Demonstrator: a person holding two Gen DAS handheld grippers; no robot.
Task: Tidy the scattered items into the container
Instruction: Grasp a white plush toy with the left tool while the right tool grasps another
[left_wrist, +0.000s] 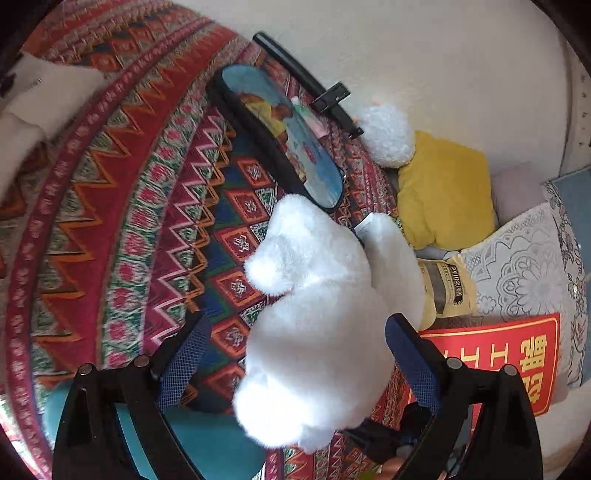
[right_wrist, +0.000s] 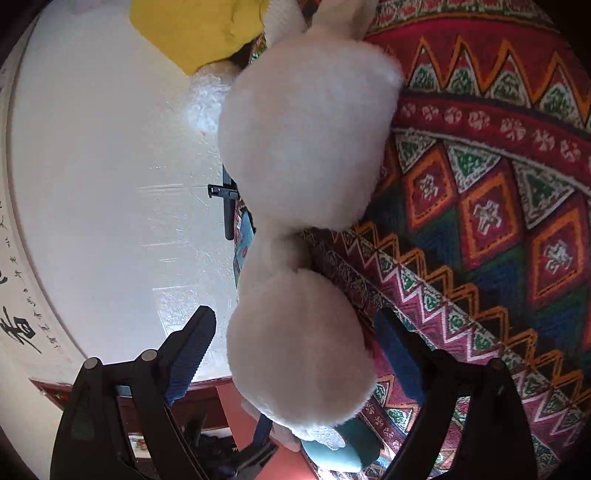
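Left hand-held gripper (left_wrist: 295, 350): jaws spread wide, white plush toy (left_wrist: 314, 314) between them, pads not pressing. Right hand-held gripper (right_wrist: 295, 354): likewise wide, ungripped. Toy fluffy, plain white, rounded lobes, over patterned red rug (left_wrist: 129, 221); yellow cushion (left_wrist: 443, 192) beyond.

Plush toy (left_wrist: 314, 295) on patterned cloth (left_wrist: 110, 229), btwn left gripper (left_wrist: 295, 354) fingers. Case (left_wrist: 284, 140) behind toy; cushion (left_wrist: 443, 192) right of case; rod (left_wrist: 306, 81) along wall behind.
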